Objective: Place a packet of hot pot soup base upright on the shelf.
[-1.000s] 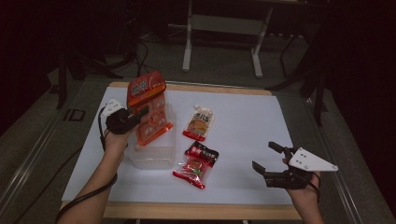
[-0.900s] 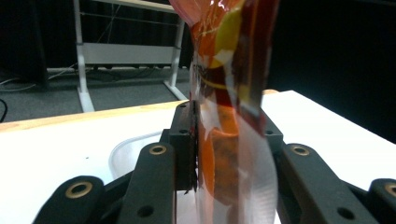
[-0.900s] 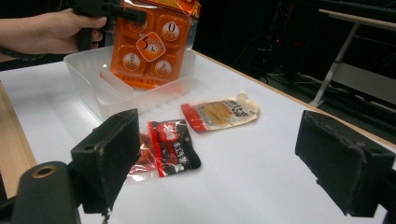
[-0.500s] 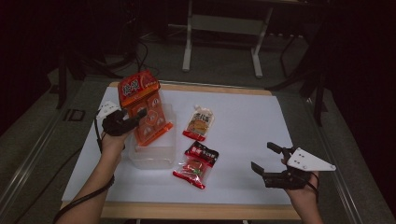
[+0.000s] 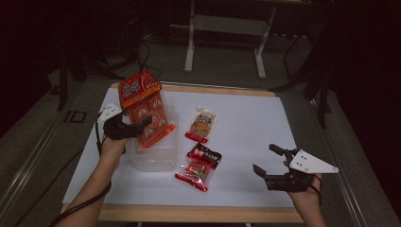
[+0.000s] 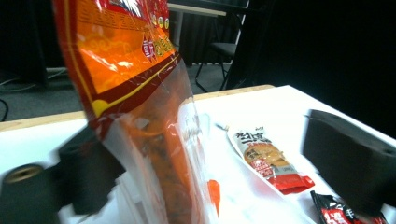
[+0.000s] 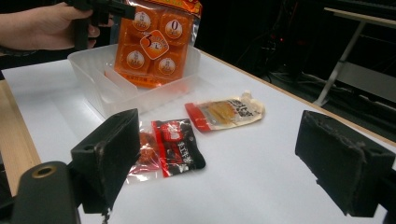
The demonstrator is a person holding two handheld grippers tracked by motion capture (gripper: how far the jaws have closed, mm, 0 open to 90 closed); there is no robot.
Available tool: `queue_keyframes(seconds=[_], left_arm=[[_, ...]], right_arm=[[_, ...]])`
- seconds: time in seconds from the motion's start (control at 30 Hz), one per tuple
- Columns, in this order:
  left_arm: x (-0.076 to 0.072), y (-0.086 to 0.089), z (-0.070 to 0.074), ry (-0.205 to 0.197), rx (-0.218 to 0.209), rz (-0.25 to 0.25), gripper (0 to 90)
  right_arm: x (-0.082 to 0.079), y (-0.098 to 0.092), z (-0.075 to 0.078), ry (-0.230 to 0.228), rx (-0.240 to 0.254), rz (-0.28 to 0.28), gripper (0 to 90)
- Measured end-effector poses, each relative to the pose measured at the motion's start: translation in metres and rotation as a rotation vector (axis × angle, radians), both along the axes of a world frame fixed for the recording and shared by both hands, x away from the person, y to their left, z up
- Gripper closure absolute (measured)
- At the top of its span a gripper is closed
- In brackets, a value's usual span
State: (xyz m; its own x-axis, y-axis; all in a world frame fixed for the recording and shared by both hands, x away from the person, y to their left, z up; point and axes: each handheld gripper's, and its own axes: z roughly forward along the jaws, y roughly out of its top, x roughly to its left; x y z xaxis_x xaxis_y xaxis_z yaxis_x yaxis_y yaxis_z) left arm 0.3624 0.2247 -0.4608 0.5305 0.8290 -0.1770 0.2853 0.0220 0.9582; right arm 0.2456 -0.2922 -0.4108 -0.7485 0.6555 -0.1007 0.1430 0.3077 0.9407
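Note:
An orange snack packet [image 5: 144,111] stands tilted in a clear plastic tray [image 5: 153,161] at the table's left. My left gripper [image 5: 135,127] is level at the packet's middle. Its jaws have just been opening and now stand wide apart, with the packet [image 6: 135,93] between them and resting by the left jaw, not pinched. My right gripper [image 5: 265,158] hovers open near the front right of the table with nothing between its fingers. From the right gripper view [image 7: 219,140] the packet [image 7: 156,42] leans in the tray [image 7: 93,70].
A pale sauce pouch [image 5: 202,124] lies mid-table, and a red and black snack packet [image 5: 198,166] lies in front of it, beside the tray. The white table has a wooden front edge [image 5: 198,213]. Dark floor and metal stands lie beyond.
The left jaws have spread apart and let go of the orange packet. The packet's top has tipped a little to the left. The right gripper has kept still.

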Motion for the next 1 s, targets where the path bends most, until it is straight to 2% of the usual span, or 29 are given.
queue_keyframes(seconds=[0.03,0.17,0.3,0.57,0.63,0.77,0.83,0.9,0.93,1.0], left_arm=[[-0.001,0.001,0.001,0.007,0.007,0.004,6.1],[-0.011,0.006,0.004,0.014,-0.028,-0.005,2.3],[-0.022,0.008,0.006,-0.005,-0.005,-0.009,2.3],[-0.044,0.013,0.013,-0.028,-0.013,-0.026,2.2],[-0.051,0.014,0.015,-0.033,-0.02,-0.044,2.2],[-0.065,0.013,0.017,-0.051,0.003,-0.053,2.2],[-0.073,0.011,0.019,-0.062,0.012,-0.059,2.2],[-0.078,0.01,0.02,-0.062,0.029,-0.052,2.2],[-0.082,0.01,0.021,-0.069,0.017,-0.061,2.2],[-0.088,0.009,0.022,-0.073,0.026,-0.063,2.2]], right_arm=[[0.0,0.0,0.0,0.0,0.002,0.001,13.9],[0.0,0.001,0.0,-0.005,-0.002,0.005,14.0],[0.001,0.002,-0.001,-0.008,-0.016,0.018,14.2],[0.003,0.004,-0.004,-0.001,-0.009,0.005,14.1],[0.004,0.004,-0.005,-0.006,-0.019,0.002,14.2],[0.004,0.005,-0.006,-0.012,0.002,0.038,14.2],[0.004,0.007,-0.007,-0.009,-0.009,0.041,14.2],[0.005,0.008,-0.007,0.0,0.002,0.044,14.2],[0.005,0.008,-0.007,0.006,0.007,0.045,14.2],[0.005,0.009,-0.007,0.019,0.004,0.038,14.2]])
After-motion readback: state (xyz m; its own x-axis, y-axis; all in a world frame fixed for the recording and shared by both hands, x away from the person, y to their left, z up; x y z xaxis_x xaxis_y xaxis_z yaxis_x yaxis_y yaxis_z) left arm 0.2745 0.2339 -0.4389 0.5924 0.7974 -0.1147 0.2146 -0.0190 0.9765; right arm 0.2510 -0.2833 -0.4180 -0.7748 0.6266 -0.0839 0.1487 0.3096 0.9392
